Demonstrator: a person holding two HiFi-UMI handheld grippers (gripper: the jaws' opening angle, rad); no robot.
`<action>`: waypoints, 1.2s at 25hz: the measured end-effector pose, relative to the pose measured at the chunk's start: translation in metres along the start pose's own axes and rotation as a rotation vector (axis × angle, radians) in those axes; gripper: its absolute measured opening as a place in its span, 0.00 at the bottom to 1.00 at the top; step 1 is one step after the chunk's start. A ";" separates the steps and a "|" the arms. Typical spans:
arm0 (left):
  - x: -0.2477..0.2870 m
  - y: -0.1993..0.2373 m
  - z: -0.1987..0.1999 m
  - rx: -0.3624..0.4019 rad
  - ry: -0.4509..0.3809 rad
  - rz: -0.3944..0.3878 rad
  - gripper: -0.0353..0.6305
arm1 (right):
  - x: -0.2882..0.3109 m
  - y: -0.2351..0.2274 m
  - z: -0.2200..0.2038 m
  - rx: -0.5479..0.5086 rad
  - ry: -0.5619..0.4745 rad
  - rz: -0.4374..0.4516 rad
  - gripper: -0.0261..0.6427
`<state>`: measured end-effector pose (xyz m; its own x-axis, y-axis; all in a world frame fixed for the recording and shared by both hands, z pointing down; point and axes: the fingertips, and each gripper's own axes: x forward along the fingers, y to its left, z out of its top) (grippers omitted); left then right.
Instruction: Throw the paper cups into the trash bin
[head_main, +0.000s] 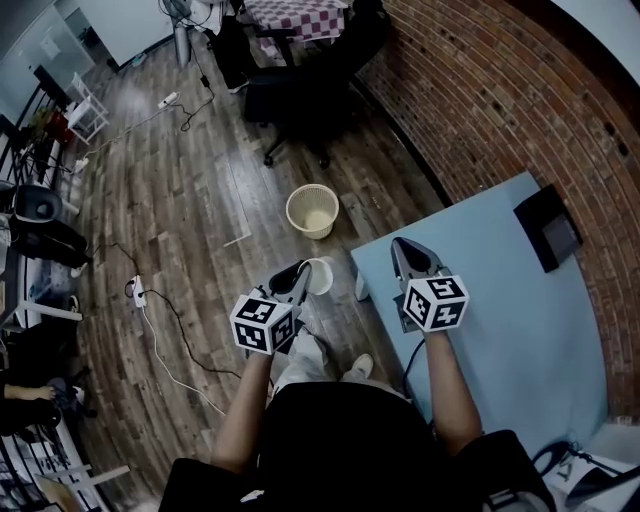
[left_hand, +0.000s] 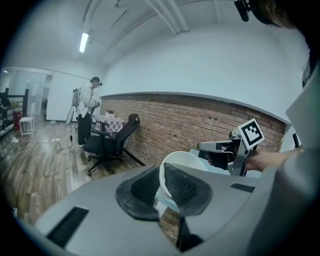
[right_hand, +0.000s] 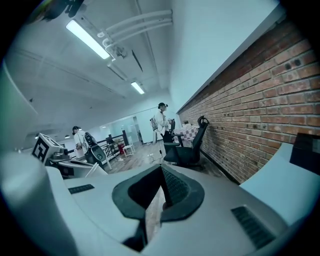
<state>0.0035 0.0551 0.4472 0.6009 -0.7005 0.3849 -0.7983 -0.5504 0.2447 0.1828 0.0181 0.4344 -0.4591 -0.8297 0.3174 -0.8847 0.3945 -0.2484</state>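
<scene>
Paper cup (head_main: 320, 277), pinched in left tongs (head_main: 299, 273), stands upright, mouth up.

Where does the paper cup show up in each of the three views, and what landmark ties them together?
Head view: paper cup at centre, at the tip of the left gripper.
Left gripper view: centre, its wall pinched between the jaws.
Right gripper view: cannot be made out for certain.
Shared landmark: black office chair beside the brick wall.

A wooden floor (head_main: 190, 220) bears a trash bin (head_main: 312, 232); the blue table (head_main: 490, 320), a black box (head_main: 547, 228).
</scene>
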 end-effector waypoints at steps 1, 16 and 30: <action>-0.001 0.006 0.003 -0.001 -0.005 0.005 0.11 | 0.007 0.003 0.002 -0.003 0.002 0.006 0.04; -0.005 0.111 0.050 -0.016 -0.095 0.054 0.11 | 0.111 0.056 0.029 -0.040 0.011 0.048 0.04; -0.006 0.211 0.074 -0.046 -0.119 0.052 0.11 | 0.194 0.094 0.049 -0.065 0.016 0.031 0.04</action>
<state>-0.1651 -0.0902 0.4308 0.5574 -0.7777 0.2907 -0.8276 -0.4925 0.2693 0.0145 -0.1253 0.4283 -0.4868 -0.8107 0.3253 -0.8733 0.4447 -0.1987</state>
